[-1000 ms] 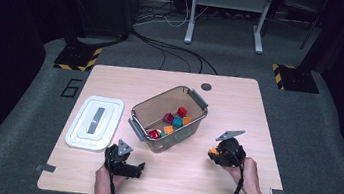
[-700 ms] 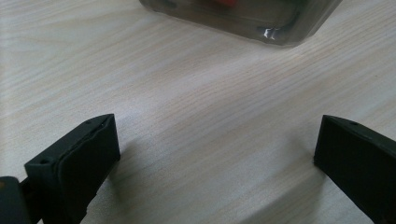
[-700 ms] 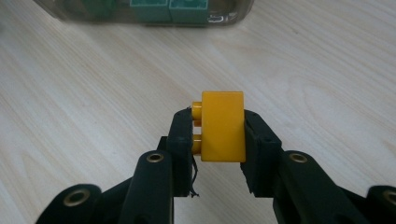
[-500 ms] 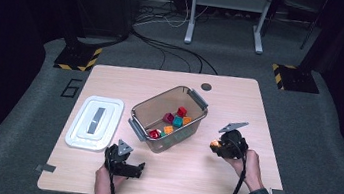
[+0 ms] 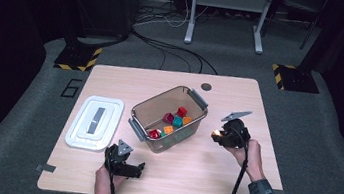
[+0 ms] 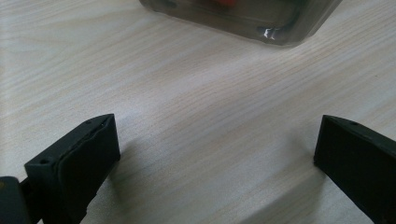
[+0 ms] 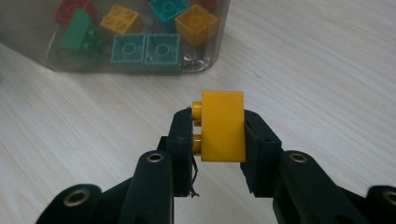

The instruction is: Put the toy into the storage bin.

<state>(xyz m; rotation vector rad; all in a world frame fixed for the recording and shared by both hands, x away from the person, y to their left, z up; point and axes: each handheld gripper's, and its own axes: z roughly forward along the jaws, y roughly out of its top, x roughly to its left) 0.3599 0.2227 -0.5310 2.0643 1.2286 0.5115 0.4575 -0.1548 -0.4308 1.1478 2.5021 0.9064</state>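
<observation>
now the right gripper (image 5: 217, 134), jaws clamped on a yellow brick (image 7: 222, 126), has lifted up-frame beside the bin (image 5: 187, 129), probably to drop it in, while the left gripper (image 5: 136, 169) rests wide open at lower left.

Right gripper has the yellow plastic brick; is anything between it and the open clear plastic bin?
Nothing visible. The right gripper holds the yellow plastic brick just beside the clear plastic bin, with bare wooden table between them. The bin is open; its white lid lies on the far side.

Table brightly lit, surroundings dark; gripper views slightly soft.
</observation>
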